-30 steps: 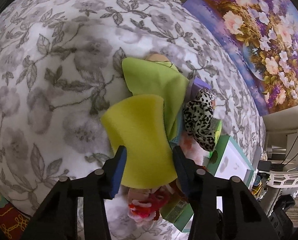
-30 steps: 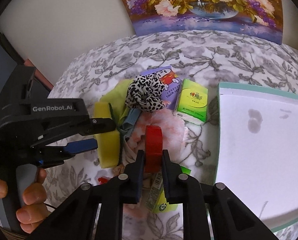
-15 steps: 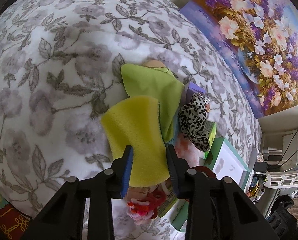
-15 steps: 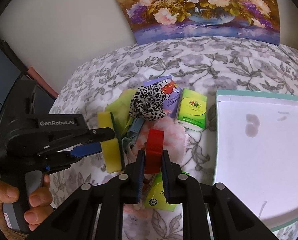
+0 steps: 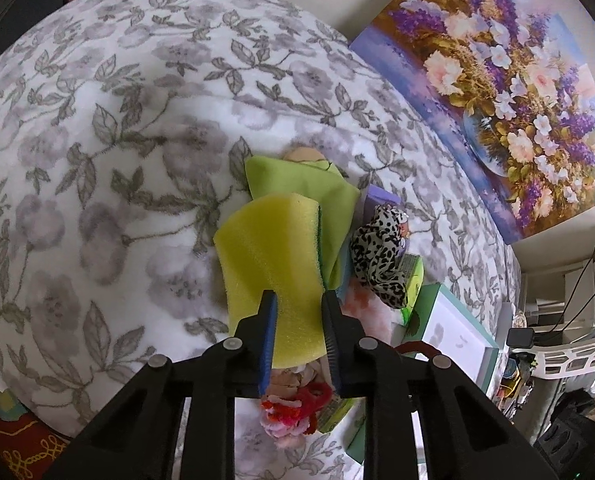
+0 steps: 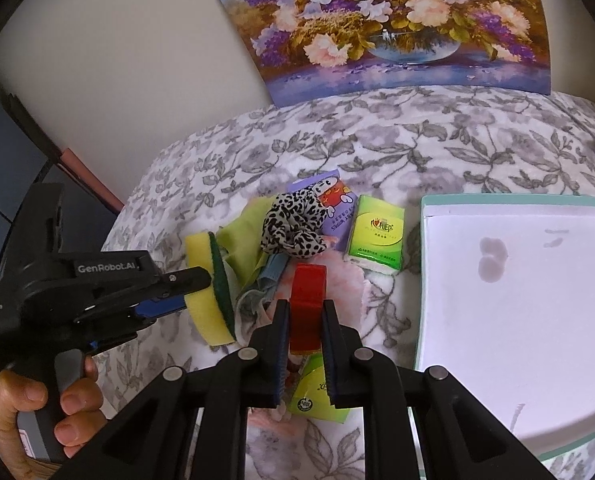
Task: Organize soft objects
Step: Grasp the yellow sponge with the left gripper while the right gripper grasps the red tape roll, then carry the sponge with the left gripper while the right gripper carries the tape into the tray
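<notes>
**Both tongs loaded over floral blanket**

Fleecy grey-floral blanket [image 6: 377,140] w/ white shallow box [image 6: 517,300] at right. Left tongs [image 5: 295,312] pinching spongy yellow block [image 5: 273,264], green scour side. Right tongs [image 6: 304,320] pinching red piece [image 6: 307,304] above leopard scrunchie [image 6: 293,228].

Home bedroom, floral bedspread [image 5: 109,128], flower painting [image 6: 381,20] against wall

Pile [image 6: 293,232] crowds centre; tray [image 6: 537,280] floor bare; bedspread [image 5: 97,160] free left.
</notes>
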